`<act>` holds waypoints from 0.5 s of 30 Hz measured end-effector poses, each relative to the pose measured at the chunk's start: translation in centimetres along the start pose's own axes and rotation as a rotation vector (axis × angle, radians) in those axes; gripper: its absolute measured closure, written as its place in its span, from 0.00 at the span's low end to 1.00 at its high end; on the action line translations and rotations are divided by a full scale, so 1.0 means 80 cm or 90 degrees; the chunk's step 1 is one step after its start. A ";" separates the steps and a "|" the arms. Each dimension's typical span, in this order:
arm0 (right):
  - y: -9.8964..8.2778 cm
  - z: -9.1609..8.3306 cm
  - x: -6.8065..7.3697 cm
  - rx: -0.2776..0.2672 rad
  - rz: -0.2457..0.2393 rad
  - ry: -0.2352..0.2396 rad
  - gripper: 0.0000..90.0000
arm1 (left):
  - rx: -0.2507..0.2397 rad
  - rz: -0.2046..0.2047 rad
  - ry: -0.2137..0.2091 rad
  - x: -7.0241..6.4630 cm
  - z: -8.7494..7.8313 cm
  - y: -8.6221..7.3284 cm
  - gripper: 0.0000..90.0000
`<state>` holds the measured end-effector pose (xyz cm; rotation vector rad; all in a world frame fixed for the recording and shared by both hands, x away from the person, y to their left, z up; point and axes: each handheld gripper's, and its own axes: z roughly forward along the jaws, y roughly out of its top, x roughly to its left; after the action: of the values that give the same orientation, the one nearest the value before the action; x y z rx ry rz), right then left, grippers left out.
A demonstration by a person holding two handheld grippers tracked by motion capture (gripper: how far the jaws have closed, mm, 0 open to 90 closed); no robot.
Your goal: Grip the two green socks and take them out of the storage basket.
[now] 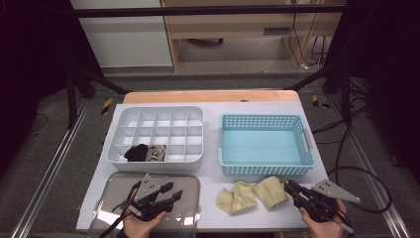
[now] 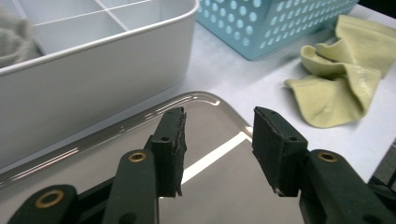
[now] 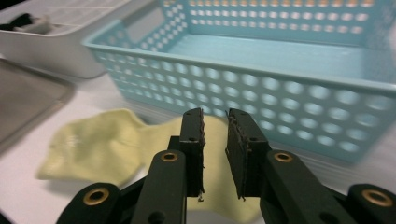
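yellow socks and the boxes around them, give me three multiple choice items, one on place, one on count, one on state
1. Where do the yellow socks lie?
A. inside the blue basket
B. on the table in front of the blue basket
C. in the white divided tray

2. How many compartments of the white divided tray hold something?
A. none
B. two
C. five

3. How do the right gripper jaws stand?
A. clamped on a sock
B. slightly apart with nothing between them
C. clamped on the basket rim

Answers:
1 B, the high view shows the socks on the white table top at the near side of the blue basket, which holds nothing.
2 B, a dark item and a grey item fill two neighbouring front-row cells.
3 B, the right gripper view shows a bare gap between the jaws, above the socks.
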<state>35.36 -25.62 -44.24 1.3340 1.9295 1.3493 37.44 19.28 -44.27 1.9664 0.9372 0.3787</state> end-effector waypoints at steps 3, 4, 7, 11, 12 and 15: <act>0.005 0.010 0.014 0.011 -0.006 0.025 0.83 | 0.005 0.002 -0.003 -0.004 0.004 0.005 0.60; 0.006 0.014 0.018 0.016 -0.004 0.035 0.82 | 0.007 0.005 -0.006 -0.006 0.005 0.007 0.60; 0.008 0.028 0.029 0.030 -0.008 0.054 0.81 | 0.009 0.006 -0.011 -0.012 0.012 0.014 0.60; 0.011 0.048 0.045 0.050 -0.021 0.074 0.80 | 0.013 0.007 -0.025 -0.022 0.024 0.020 0.60; 0.012 0.053 0.048 0.053 -0.025 0.080 0.80 | 0.016 0.011 -0.026 -0.025 0.028 0.022 0.60; 0.013 0.063 0.054 0.063 -0.032 0.086 0.80 | 0.021 0.017 -0.038 -0.032 0.037 0.026 0.60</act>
<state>37.77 -19.41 -44.80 1.2582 2.1301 1.3673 38.43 14.94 -43.94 2.0104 0.8859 0.3201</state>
